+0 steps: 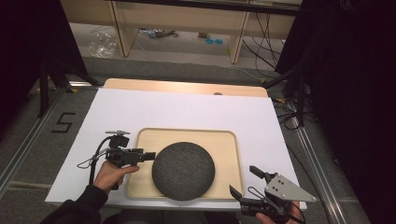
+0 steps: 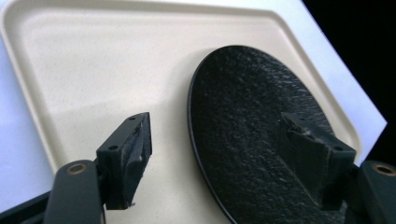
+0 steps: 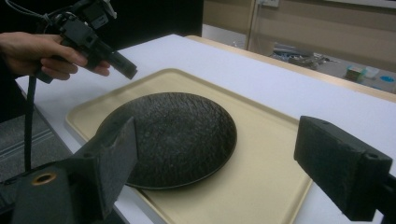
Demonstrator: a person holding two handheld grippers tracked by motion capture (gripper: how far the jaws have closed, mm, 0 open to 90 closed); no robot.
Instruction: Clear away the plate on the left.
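A dark, rough-textured round plate (image 1: pixel 183 170) lies in a beige tray (image 1: pixel 187 135), near the tray's front edge. My left gripper (image 1: pixel 150 156) is held level at the plate's left rim, pointing right. In the left gripper view its jaws (image 2: pixel 217 126) stand wide apart, astride the plate's (image 2: pixel 252 116) rim without touching it, one over the bare tray (image 2: pixel 93 70). In the right gripper view it (image 3: pixel 128 71) hovers a little above the tray. My right gripper (image 1: pixel 243 181) rests at the table's front right corner, open and empty, facing the plate (image 3: pixel 177 130).
The tray sits on a white sheet (image 1: pixel 187 107) covering a wooden table. Black stands and cables flank the table on both sides. A wooden shelf frame (image 1: pixel 121 28) stands on the floor behind.
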